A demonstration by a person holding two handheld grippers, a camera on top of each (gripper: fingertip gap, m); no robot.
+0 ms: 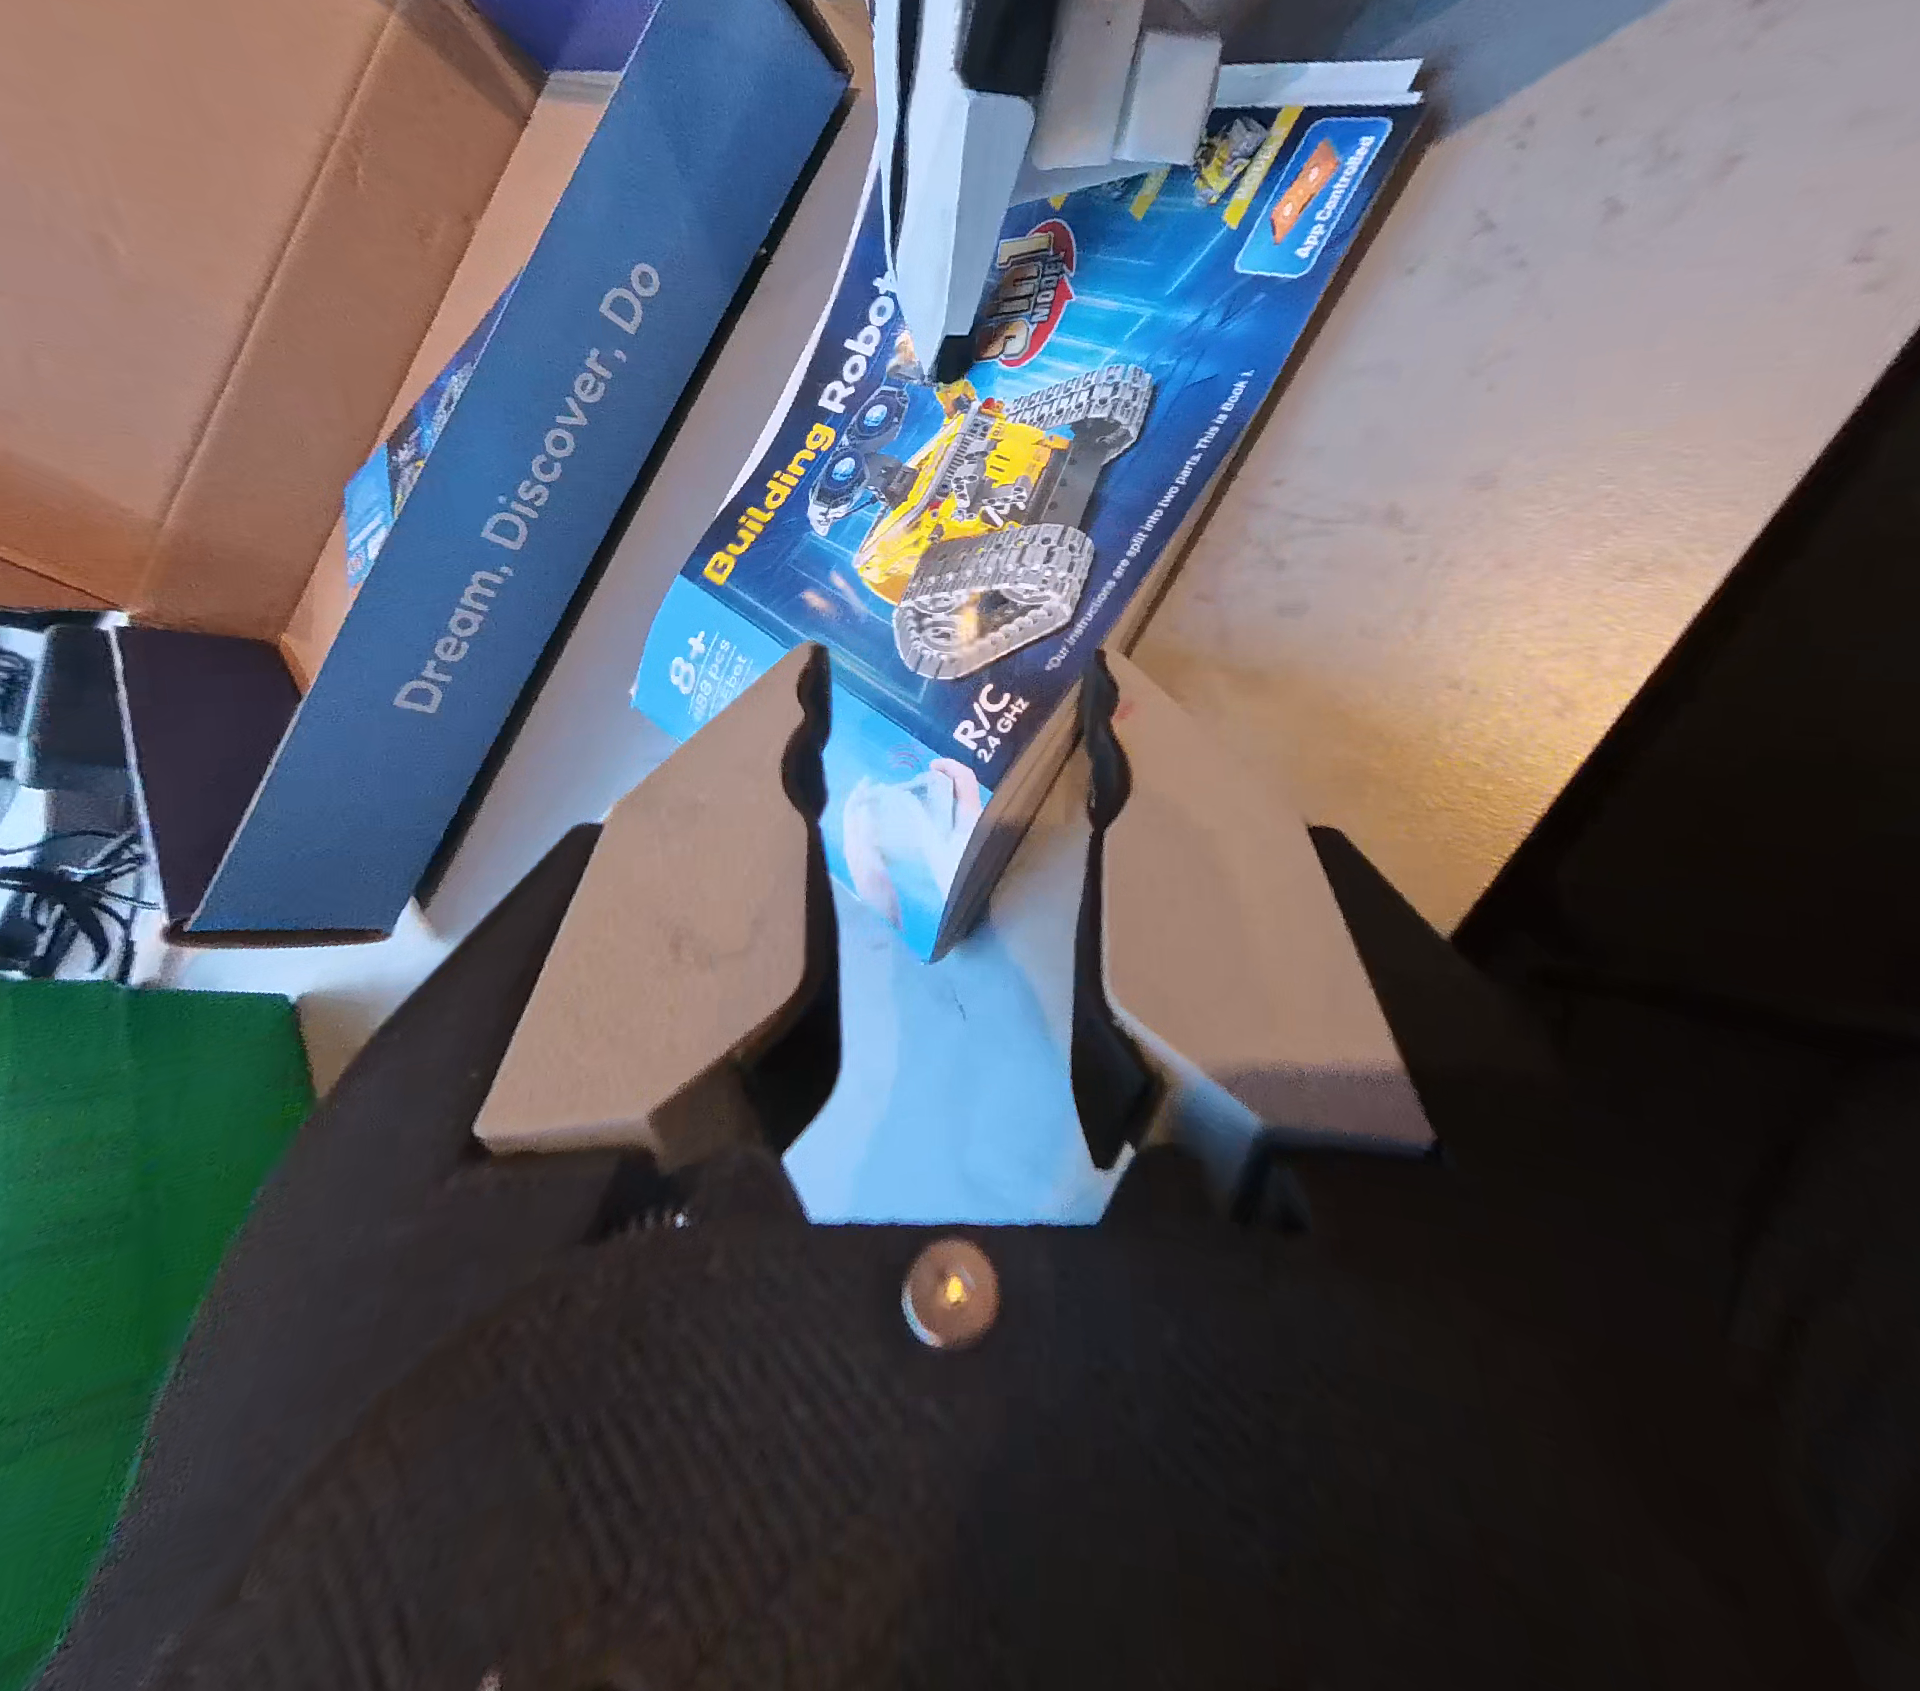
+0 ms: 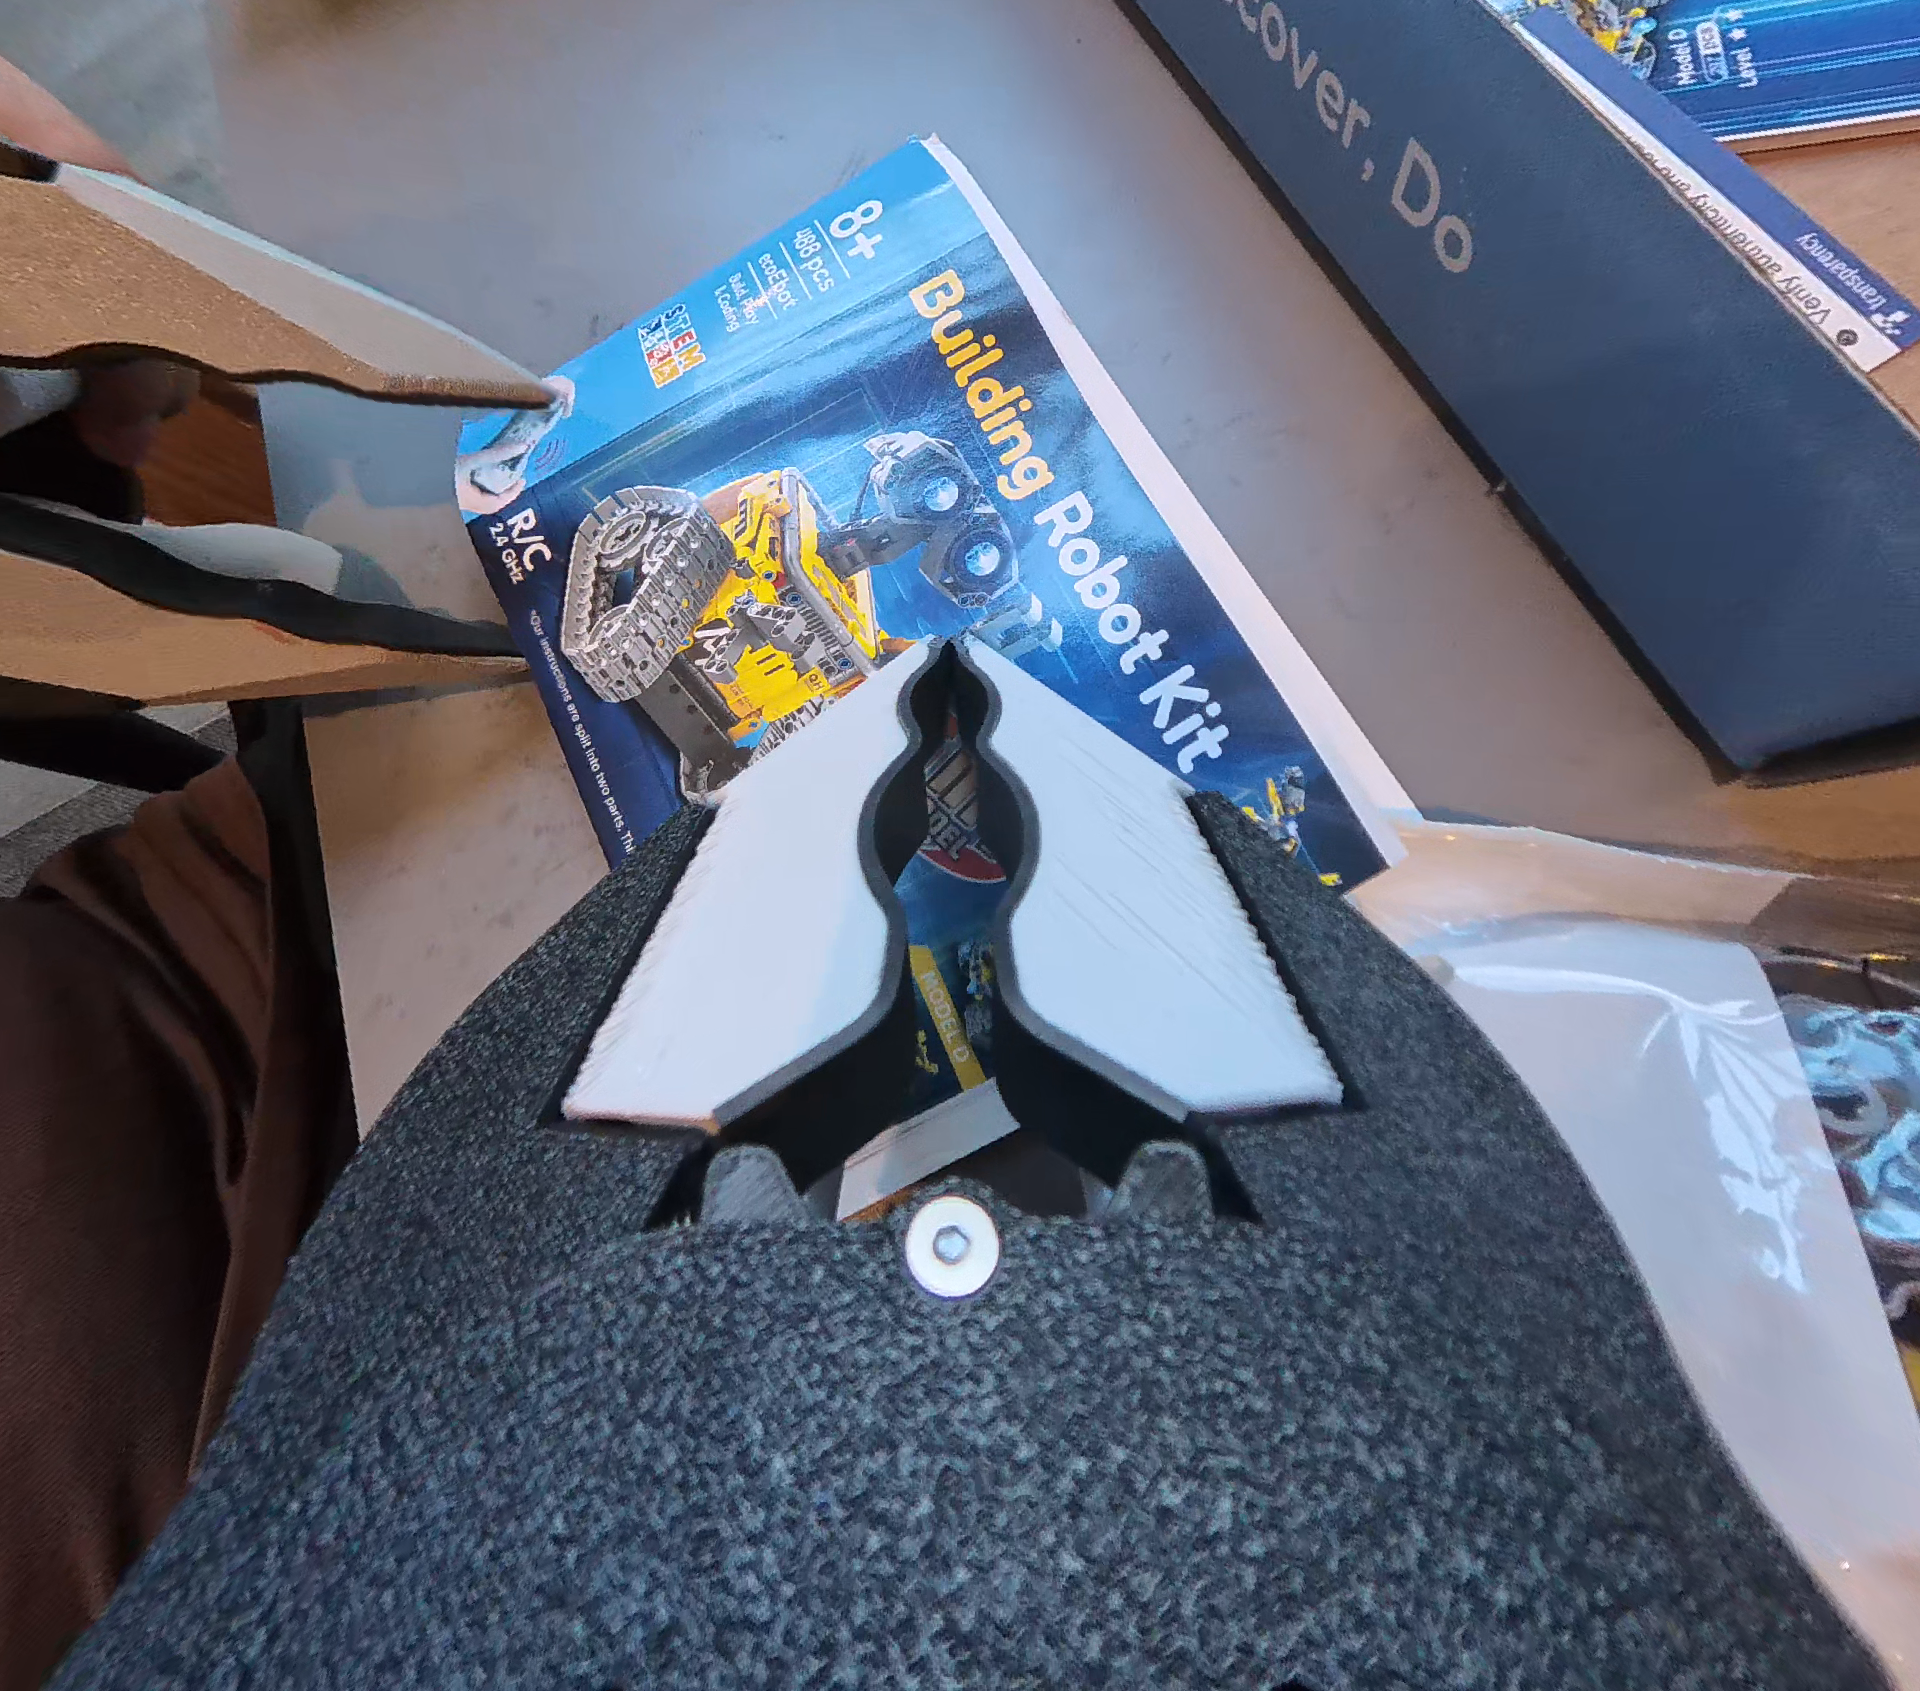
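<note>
My left gripper (image 1: 951,685): jaws parted, straddling the near corner of one blue booklet (image 1: 997,436) with a tracked yellow robot on its cover. The corner curls up between the two fingers; I cannot tell whether they touch it.

My right gripper (image 2: 948,654): fingertips closed together, nothing between them, tips down over the booklet (image 2: 831,498) cover near its middle. Whether they touch the cover I cannot tell.

Booklet lies flat on the pale worktop (image 2: 675,62), count one.

Beside it, one long dark blue box (image 1: 540,436) with its lid flap open. Behind that, one brown cardboard carton (image 1: 208,187). One green object (image 1: 114,1246) at the worktop's edge. One clear plastic bag (image 2: 1621,1122) of small parts, just beside my right gripper.
</note>
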